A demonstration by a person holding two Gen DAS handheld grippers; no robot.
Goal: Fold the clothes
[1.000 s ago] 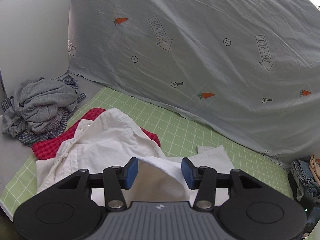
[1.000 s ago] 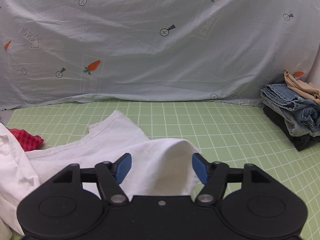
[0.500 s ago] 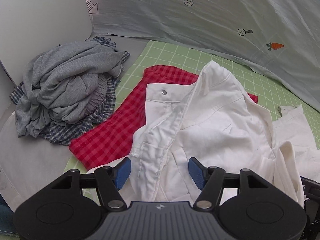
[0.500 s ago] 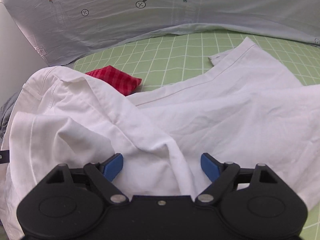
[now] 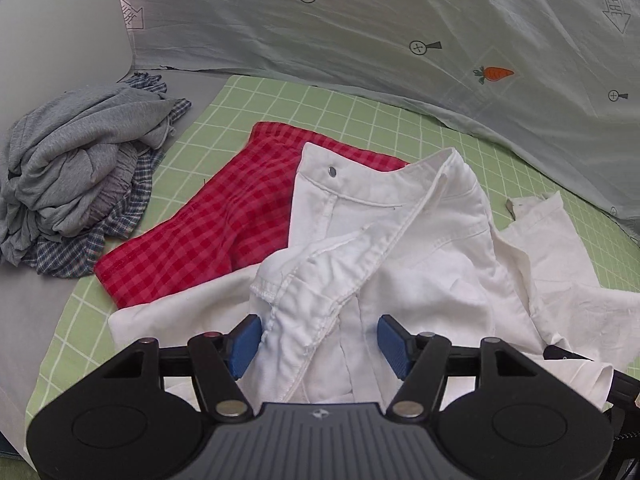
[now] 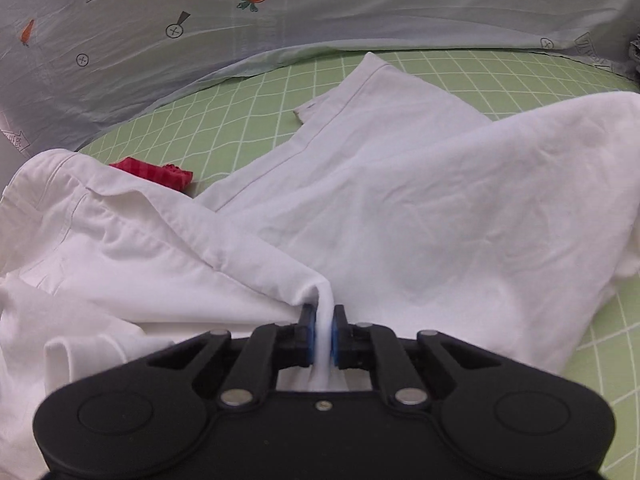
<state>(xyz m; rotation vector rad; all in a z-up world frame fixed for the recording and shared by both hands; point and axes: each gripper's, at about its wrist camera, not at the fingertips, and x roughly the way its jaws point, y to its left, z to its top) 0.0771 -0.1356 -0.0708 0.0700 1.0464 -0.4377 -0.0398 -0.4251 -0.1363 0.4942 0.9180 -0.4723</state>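
1. Left gripper [image 5: 320, 338]: jaws spread wide; blue pads [image 5: 243, 340] sit on either side of a bunched seam of the white trousers [image 5: 400, 248]; left pad touches the cloth, right pad stands clear of it; nothing clamped.
2. Right gripper [image 6: 323, 334]: jaws closed nearly together on a narrow pinched ridge of the white trousers [image 6: 400, 208]; fabric rises from between the pads and fans outward on both sides.
3. White trousers lie crumpled on the green grid mat [image 5: 304, 104]; waistband with a metal snap button [image 5: 331, 169] faces up in the left wrist view; one hemmed leg end reaches toward the far side of the mat in the right wrist view.
4. Red checked garment [image 5: 192, 232] lies flat on the mat, partly under the trousers' left side; only a small corner of it [image 6: 160, 172] shows in the right wrist view.
5. Pile of grey clothing [image 5: 76, 168] on a blue plaid garment [image 5: 120, 220] sits off the mat's left edge, apart from the trousers.
6. Pale sheet printed with carrots and arrows [image 5: 400, 40] hangs behind the mat; its lower edge rests on the mat's far border.
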